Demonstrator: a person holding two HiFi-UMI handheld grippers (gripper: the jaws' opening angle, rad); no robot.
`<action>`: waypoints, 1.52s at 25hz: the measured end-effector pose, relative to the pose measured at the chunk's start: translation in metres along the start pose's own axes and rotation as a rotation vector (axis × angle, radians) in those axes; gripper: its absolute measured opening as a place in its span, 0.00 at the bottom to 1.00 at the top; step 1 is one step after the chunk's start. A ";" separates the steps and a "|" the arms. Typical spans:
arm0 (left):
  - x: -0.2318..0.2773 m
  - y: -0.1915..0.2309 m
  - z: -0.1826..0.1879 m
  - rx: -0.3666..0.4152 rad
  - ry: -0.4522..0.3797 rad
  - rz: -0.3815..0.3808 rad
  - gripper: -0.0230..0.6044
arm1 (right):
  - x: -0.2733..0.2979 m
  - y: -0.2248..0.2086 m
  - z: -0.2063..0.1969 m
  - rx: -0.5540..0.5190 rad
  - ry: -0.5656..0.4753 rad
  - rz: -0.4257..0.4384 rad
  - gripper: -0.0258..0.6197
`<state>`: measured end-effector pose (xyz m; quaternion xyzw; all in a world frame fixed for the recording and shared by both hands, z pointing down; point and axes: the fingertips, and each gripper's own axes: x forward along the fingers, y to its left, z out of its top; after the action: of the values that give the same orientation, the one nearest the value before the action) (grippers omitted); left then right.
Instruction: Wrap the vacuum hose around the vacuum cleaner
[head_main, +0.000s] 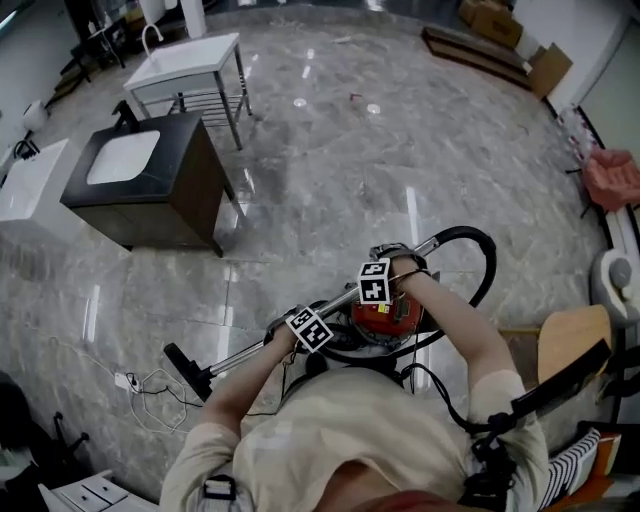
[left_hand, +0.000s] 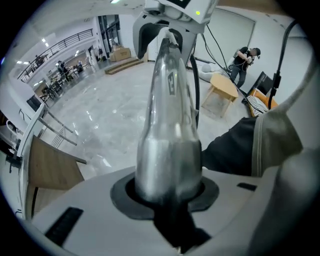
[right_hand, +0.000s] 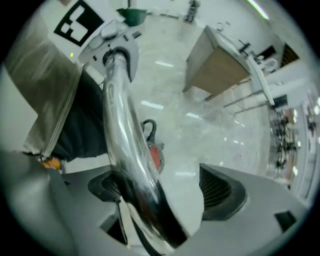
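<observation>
Black hose (head_main: 468, 231), red vacuum cleaner (head_main: 388, 318)

glossy grey marble floor (head_main: 330, 170); dark vanity cabinet (head_main: 150, 195) left, white washstand (head_main: 190, 60) behind; cardboard boxes (head_main: 500, 25) far corner.

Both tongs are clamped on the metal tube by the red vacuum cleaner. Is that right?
Not both. The left tongs are clamped on the metal tube, but the right tongs stand open: the right gripper view shows one pad well clear of the tube. Both are by the red vacuum cleaner.
</observation>
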<state>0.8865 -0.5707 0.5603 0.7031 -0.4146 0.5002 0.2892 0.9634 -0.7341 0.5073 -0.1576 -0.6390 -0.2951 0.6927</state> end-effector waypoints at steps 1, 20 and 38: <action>-0.001 0.004 -0.003 0.012 0.001 0.003 0.23 | -0.008 -0.005 0.001 0.072 -0.063 -0.036 0.69; 0.028 0.053 -0.025 0.020 0.170 -0.080 0.23 | -0.107 0.137 -0.015 1.573 -1.259 0.181 0.81; 0.038 0.062 -0.026 -0.096 0.410 0.034 0.23 | -0.065 0.177 -0.024 1.624 -1.398 0.520 0.81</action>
<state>0.8262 -0.5912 0.6037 0.5649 -0.3821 0.6172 0.3923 1.0903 -0.5972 0.4682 0.0825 -0.8411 0.5216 0.1168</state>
